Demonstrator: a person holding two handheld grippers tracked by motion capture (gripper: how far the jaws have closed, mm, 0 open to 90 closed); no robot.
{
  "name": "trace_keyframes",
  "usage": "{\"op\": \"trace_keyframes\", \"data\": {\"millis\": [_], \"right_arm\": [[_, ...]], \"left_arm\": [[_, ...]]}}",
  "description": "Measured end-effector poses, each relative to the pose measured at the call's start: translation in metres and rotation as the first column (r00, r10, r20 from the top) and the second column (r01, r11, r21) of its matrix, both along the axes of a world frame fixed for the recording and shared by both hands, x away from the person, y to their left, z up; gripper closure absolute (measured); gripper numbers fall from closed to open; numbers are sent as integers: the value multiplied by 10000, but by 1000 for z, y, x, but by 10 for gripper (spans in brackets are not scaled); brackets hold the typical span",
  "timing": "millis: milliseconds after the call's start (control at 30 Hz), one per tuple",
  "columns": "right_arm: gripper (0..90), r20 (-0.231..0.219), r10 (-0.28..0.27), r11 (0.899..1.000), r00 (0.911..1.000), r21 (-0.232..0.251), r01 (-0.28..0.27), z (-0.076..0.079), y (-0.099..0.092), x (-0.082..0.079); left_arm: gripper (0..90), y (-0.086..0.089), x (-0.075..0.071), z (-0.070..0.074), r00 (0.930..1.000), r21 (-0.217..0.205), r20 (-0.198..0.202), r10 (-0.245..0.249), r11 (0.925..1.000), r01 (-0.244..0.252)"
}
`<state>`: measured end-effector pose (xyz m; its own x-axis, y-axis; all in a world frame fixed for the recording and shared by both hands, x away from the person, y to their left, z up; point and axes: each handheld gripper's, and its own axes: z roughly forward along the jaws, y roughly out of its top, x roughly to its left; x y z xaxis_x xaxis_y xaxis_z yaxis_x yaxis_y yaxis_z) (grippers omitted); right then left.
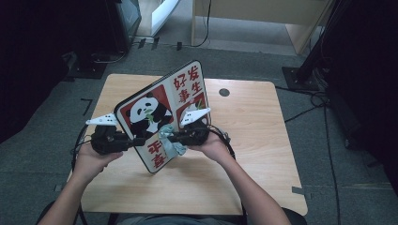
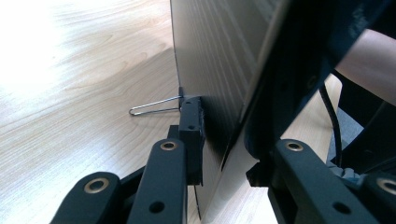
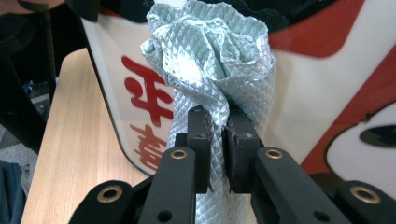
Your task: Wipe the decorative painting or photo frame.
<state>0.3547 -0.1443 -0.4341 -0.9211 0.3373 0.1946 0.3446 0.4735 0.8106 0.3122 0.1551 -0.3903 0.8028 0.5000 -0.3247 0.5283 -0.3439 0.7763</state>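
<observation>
A flat board printed with a panda and red characters stands tilted on its lower corner above the wooden table. My left gripper is shut on the board's left edge; in the left gripper view its jaws clamp the thin board, and a wire loop sticks out from the board's back. My right gripper is shut on a crumpled pale green cloth. The bunched cloth presses against the board's printed face, pinched between my right gripper's pads.
A round cable hole sits near the table's far edge. Beyond the table stand a light wooden cabinet and dark stands, with cables across the grey carpet at the right.
</observation>
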Motion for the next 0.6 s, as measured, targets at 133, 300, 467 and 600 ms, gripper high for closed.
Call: {"op": "trace_keyframes", "data": {"millis": [133,300,467,600], "right_arm": [[824,-66,-59,9999,10000,-111,58,-5,-1,-1],[824,-168,-171,9995,9997,-286,166,-13,-2,-4],[824,-331,-176,9986,9993,-495,160,-20,-2,-5],[825,-397,-166,9975,9991,-696,138,-24,-2,-6]], "left_arm": [[738,0,0,0,10000,3,5,-23,10000,23],[738,0,1,0,10000,7,-1,-43,10000,43],[737,0,1,0,10000,5,-1,-54,10000,54],[738,0,1,0,10000,10,4,-61,10000,61]]}}
